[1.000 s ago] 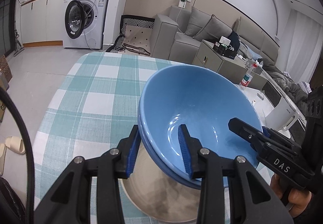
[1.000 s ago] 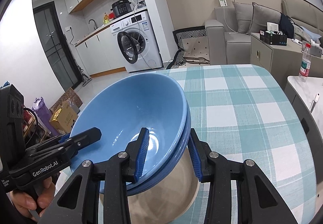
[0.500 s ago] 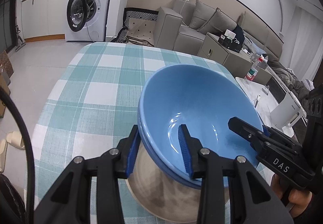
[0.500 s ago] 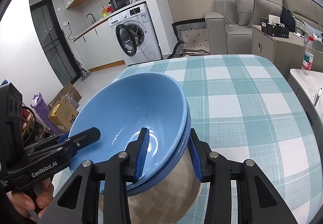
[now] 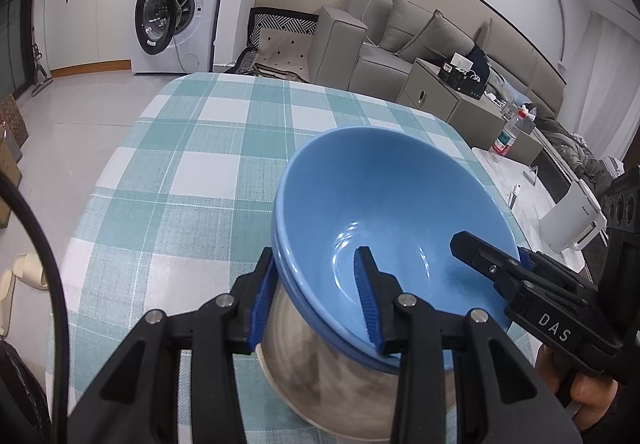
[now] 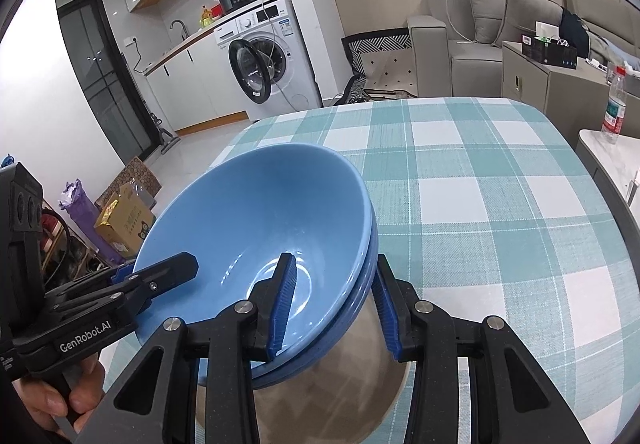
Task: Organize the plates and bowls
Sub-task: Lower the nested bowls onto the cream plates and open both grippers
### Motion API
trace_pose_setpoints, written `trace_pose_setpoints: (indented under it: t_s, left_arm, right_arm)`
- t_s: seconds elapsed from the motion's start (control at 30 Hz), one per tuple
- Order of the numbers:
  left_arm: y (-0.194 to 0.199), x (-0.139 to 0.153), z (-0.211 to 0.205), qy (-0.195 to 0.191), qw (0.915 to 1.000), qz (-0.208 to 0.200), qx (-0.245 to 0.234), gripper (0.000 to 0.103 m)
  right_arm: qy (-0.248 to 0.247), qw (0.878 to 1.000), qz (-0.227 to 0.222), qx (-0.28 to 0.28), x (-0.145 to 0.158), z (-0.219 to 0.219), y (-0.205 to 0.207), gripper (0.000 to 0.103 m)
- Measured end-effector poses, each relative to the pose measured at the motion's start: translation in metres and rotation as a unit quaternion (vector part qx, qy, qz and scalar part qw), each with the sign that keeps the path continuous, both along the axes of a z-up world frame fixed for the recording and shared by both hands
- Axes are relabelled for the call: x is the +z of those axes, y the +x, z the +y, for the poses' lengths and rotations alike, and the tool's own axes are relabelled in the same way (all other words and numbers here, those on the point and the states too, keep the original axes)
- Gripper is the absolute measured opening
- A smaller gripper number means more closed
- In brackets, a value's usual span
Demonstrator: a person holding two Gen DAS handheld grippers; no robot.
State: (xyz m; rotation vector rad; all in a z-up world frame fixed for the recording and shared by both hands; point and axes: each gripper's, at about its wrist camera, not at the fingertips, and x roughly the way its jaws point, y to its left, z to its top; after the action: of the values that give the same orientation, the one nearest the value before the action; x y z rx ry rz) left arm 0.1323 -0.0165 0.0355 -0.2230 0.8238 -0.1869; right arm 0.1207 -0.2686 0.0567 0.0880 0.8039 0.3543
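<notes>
Two nested blue bowls (image 5: 380, 203) (image 6: 248, 211) hang tilted over the checked tablecloth (image 5: 180, 183) (image 6: 480, 203). My left gripper (image 5: 314, 304) is shut on their near rim, one blue pad inside and one outside. My right gripper (image 6: 334, 308) grips the opposite rim the same way. Each gripper also shows in the other's view, the right gripper (image 5: 492, 264) at the far rim and the left gripper (image 6: 160, 276) likewise. A grey-beige plate (image 5: 340, 384) (image 6: 332, 384) lies under the bowls. I cannot tell whether the bowls touch it.
A white appliance (image 5: 572, 219) and a water bottle (image 6: 614, 107) stand on a side table past the table's right edge. A washing machine (image 5: 176, 15) and a grey sofa (image 6: 480, 23) are beyond. A hand (image 6: 60, 404) holds the left gripper's handle.
Both grippers have sunk a little toward the table with the bowls. Their grips on the rim look the same.
</notes>
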Motion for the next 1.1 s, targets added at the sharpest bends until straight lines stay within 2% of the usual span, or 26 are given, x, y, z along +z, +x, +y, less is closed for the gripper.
trace_pose_setpoints:
  t_s: [0.47,0.6,0.63,0.8,0.9,0.97,1.03,1.1]
  left_arm:
    - [0.003,-0.002,-0.001,0.005,1.0,0.0,-0.007,0.04]
    - [0.004,-0.002,-0.002,0.001,0.9999,0.002,-0.012,0.045]
    - [0.004,-0.002,-0.002,0.001,0.9999,0.003,-0.013,0.047]
    - [0.001,0.001,-0.005,0.005,0.9997,-0.005,-0.021,0.057]
    - [-0.002,0.007,-0.004,0.011,0.9995,-0.018,-0.022,0.058]
    - [-0.005,0.012,-0.003,0.012,0.9993,-0.026,-0.024,0.064]
    - [-0.009,0.018,-0.001,0.016,0.9989,-0.039,-0.021,0.078]
    - [-0.012,0.024,0.0,0.023,0.9981,-0.053,-0.022,0.083]
  right_arm:
    - [0.001,1.0,0.001,-0.001,0.0,-0.002,0.001,0.04]
    - [0.002,1.0,0.002,0.0,0.0,-0.001,0.0,0.041]
    - [0.004,1.0,0.004,0.002,0.001,-0.001,0.0,0.043]
    - [-0.006,1.0,-0.011,0.015,0.004,0.002,-0.002,0.068]
    - [-0.005,1.0,-0.02,0.022,0.008,0.002,-0.005,0.08]
    - [-0.003,0.999,-0.025,0.02,0.01,-0.001,-0.006,0.081]
    - [-0.001,0.999,-0.027,0.016,0.012,-0.005,-0.006,0.084]
    - [0.003,0.999,-0.029,0.016,0.015,-0.008,-0.006,0.087]
